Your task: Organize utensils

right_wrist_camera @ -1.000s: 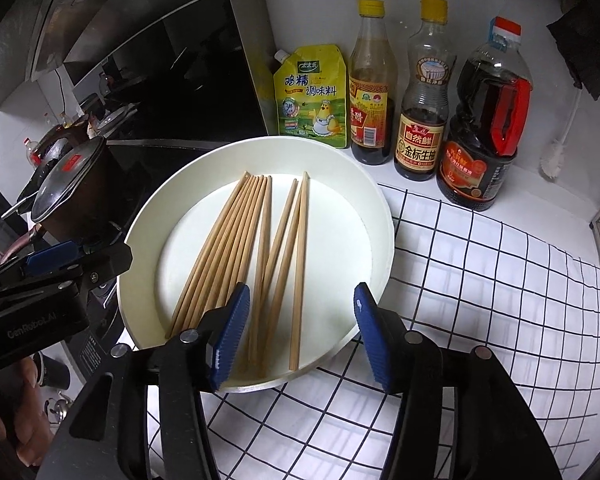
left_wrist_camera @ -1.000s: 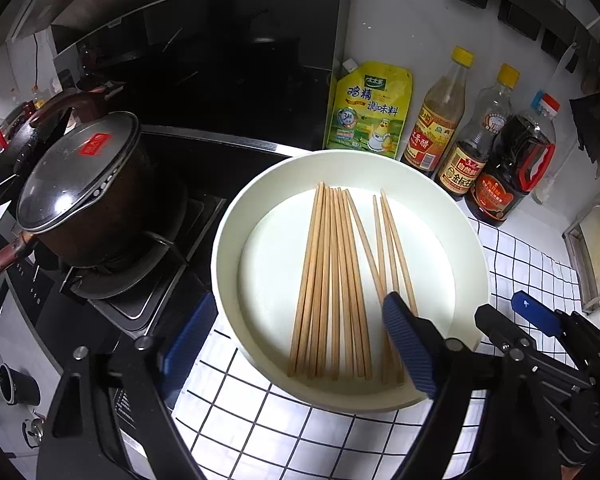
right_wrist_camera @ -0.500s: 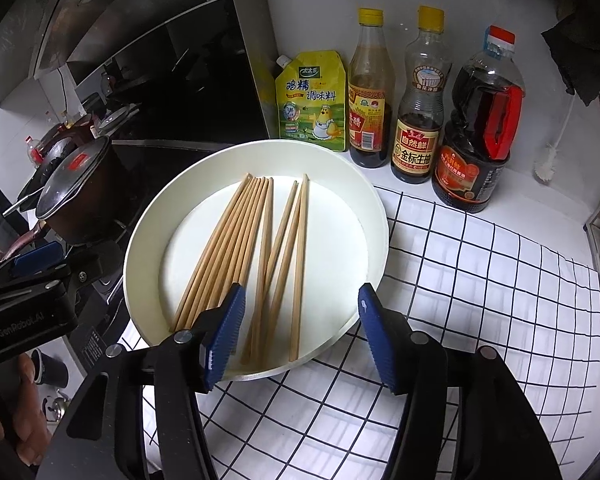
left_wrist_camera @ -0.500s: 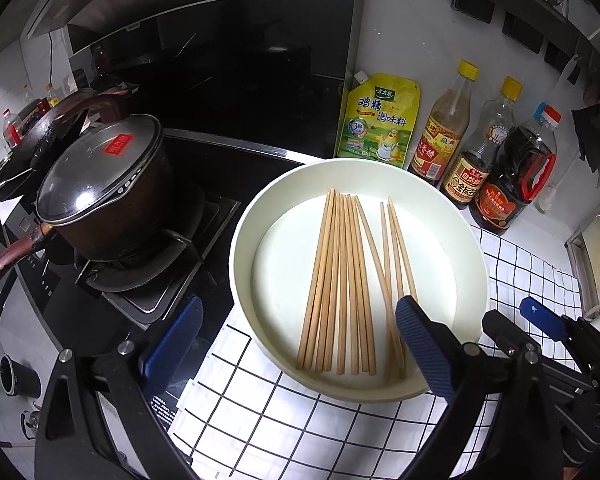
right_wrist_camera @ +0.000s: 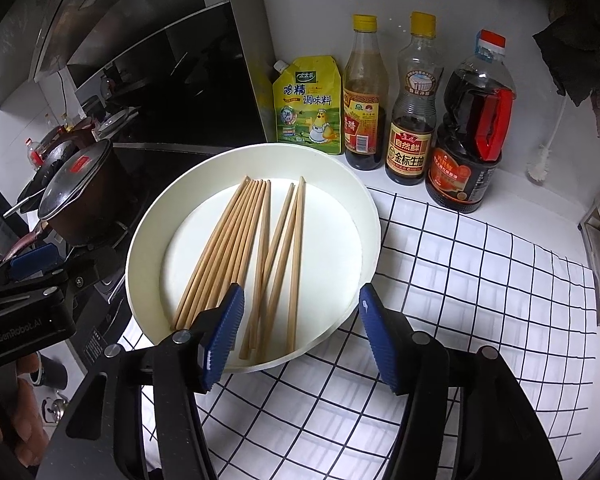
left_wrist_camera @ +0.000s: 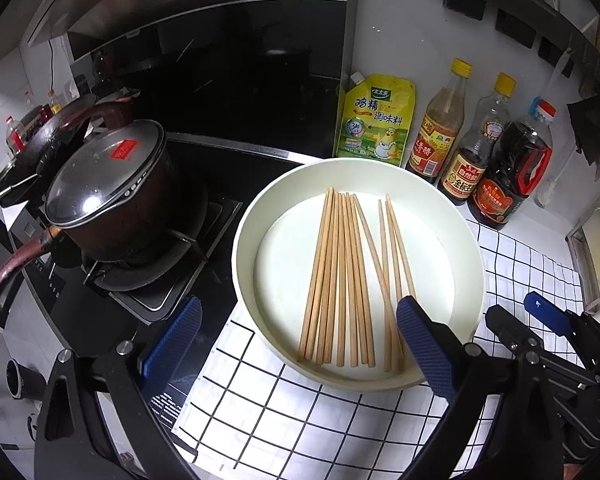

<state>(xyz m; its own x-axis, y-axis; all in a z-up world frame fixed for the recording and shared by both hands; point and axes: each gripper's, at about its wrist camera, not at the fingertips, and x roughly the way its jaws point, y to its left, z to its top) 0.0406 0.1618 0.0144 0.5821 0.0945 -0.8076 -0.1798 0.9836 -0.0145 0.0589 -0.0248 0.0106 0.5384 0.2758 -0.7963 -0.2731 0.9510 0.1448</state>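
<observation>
Both claws are pulling back and up a little from the plate; it is looking smaller and farther ahead than a moment ago, and more of the checked cloth is showing under them; the chopsticks are lying just as they were, so nothing is being carried away.

The left claw is hanging wide open with nothing in it, its right finger over the near rim of the plate and its left finger out over the stove edge; the right claw is also open and empty, its fingers over the near rim, just above the near tips of the chopsticks.

The plate is holding all the chopsticks; one big bunch is lying tight together just ahead of the right claw's left finger, and a few loose ones are lying between its fingers; they are all pointing about the same way, so this could be sorting half done or just ending.

A pot with its lid on is sitting far to the left of the left claw; what is inside is hidden.
</observation>
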